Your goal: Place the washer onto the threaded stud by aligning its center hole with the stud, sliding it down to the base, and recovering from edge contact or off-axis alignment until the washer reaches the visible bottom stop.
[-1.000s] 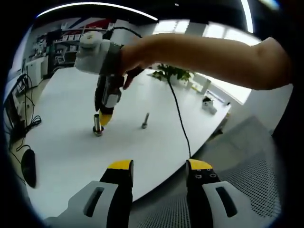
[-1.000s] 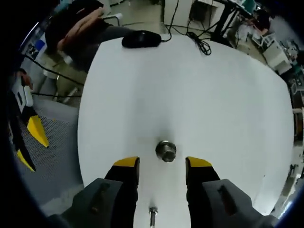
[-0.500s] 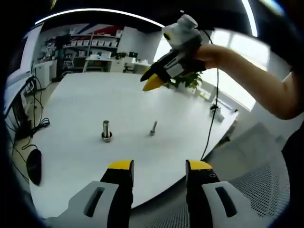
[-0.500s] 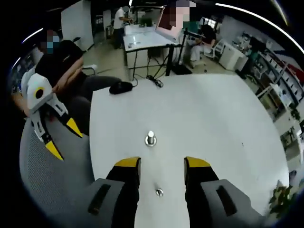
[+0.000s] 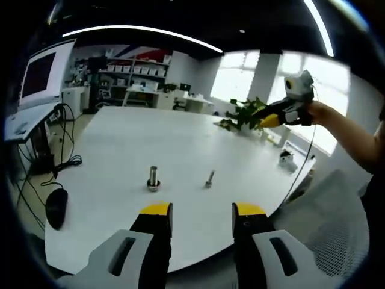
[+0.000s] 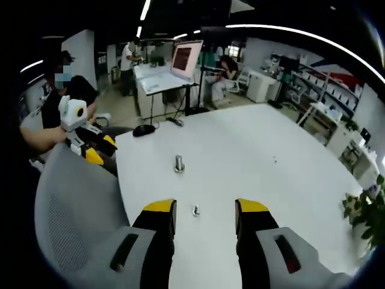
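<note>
A short threaded stud (image 5: 153,177) stands upright on the white table (image 5: 120,144), with a wider metal ring around its foot; it is too small to tell whether that ring is the washer. A thinner bolt (image 5: 209,178) stands to its right. My left gripper (image 5: 203,211) is open and holds nothing, at the table's near edge. My right gripper (image 5: 278,114), held in a hand, hovers far to the right beyond the table. In the right gripper view the stud (image 6: 178,163) and bolt (image 6: 196,210) lie ahead of my open right gripper (image 6: 206,208). The left gripper (image 6: 90,144) is at the left.
A black mouse (image 5: 56,208) and cables lie at the table's left end. A potted plant (image 5: 240,117) stands at the far side. A grey mesh chair back (image 6: 72,229) is close by the right gripper. People sit at desks beyond the table.
The right gripper lifted off the stud and pulled far back, away from the table. Both cameras backed off, so stud and bolt look smaller.
</note>
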Demonstrator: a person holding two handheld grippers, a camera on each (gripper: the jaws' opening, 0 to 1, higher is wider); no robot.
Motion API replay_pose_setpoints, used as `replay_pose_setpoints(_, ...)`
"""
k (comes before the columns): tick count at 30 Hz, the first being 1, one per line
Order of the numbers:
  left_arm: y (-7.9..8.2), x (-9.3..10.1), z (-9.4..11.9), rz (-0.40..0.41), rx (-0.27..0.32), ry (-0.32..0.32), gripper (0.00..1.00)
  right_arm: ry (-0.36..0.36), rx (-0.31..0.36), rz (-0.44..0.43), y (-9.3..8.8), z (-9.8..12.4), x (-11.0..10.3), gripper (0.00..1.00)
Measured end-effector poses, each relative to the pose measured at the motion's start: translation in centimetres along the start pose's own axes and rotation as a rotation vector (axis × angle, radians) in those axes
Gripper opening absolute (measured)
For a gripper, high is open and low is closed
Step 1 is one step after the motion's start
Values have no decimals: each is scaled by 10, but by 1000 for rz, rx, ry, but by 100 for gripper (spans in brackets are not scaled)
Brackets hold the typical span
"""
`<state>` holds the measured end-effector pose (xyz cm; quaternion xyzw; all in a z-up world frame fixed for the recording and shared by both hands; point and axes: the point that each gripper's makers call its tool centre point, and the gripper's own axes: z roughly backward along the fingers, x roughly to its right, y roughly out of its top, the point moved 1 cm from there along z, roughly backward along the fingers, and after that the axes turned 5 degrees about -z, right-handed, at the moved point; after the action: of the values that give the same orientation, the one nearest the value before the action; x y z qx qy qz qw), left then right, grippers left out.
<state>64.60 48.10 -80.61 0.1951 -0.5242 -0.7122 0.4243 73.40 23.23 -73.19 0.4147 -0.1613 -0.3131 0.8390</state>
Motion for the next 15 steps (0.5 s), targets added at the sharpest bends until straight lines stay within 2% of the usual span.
replay_pose_setpoints(3,3,-6,1,-4,12,33,37,-16,59,-64,-12,21,6,41)
replay_pose_setpoints(4,4,-9,2,0,17,52,37,-39,144,-81,-9,31,9,41)
replay_pose_setpoints(5,4,-11,2,-4,13,69,37,-49,198,-84,-8,38,8,42)
replay_pose_setpoints(7,5,-16,5,-18,14,104,37,-79,257,-109,-19,53,5,45)
replay_pose_setpoints(9,10,-20,8,-15,42,129,37,-104,265,-132,-36,61,2,49)
replay_pose_setpoints(12,12,-26,12,-25,54,177,36,-142,272,-238,-69,65,-6,51)
replay_pose_setpoints(15,11,-32,15,-25,49,218,36,-160,243,-217,-93,66,-17,52)
